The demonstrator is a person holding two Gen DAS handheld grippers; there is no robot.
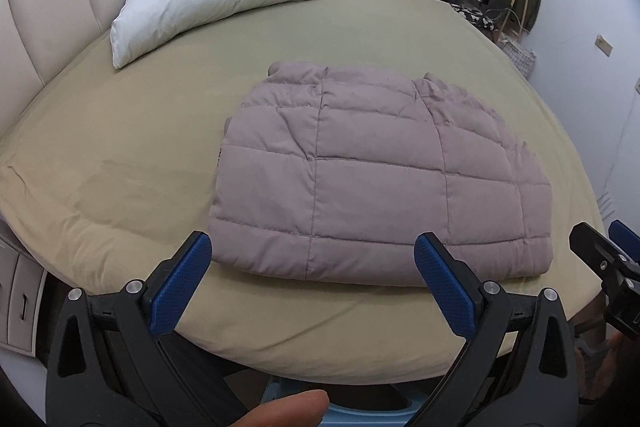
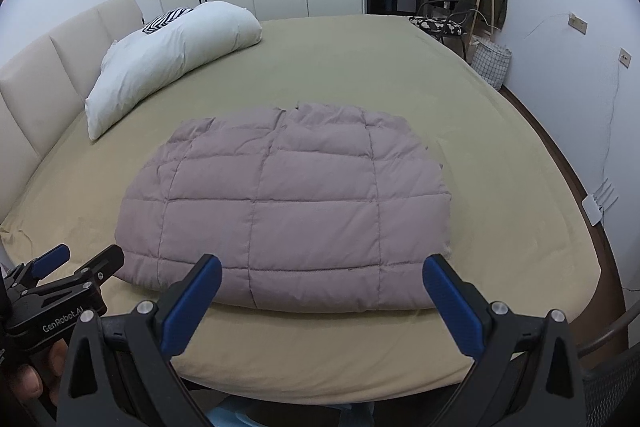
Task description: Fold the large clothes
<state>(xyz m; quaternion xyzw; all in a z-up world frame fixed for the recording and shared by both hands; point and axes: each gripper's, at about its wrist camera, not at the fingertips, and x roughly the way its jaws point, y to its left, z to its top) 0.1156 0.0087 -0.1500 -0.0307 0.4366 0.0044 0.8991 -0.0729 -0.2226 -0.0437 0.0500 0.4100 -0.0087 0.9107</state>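
I am holding the left gripper (image 1: 314,267) and right gripper (image 2: 322,285) wide open and empty, hovering at the near edge of the bed (image 1: 140,131). The mauve quilted jacket (image 2: 288,211) is lying folded in a compact rectangle near that edge. The folding looks essentially done, with perhaps only tidying left.

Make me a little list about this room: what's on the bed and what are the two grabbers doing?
jacket: mauve, quilted, folded, lying flat on the bed
bed: tan sheet
pillow: white, by the headboard
left gripper: open, holding nothing, near the jacket's front edge
right gripper: open, holding nothing, same edge
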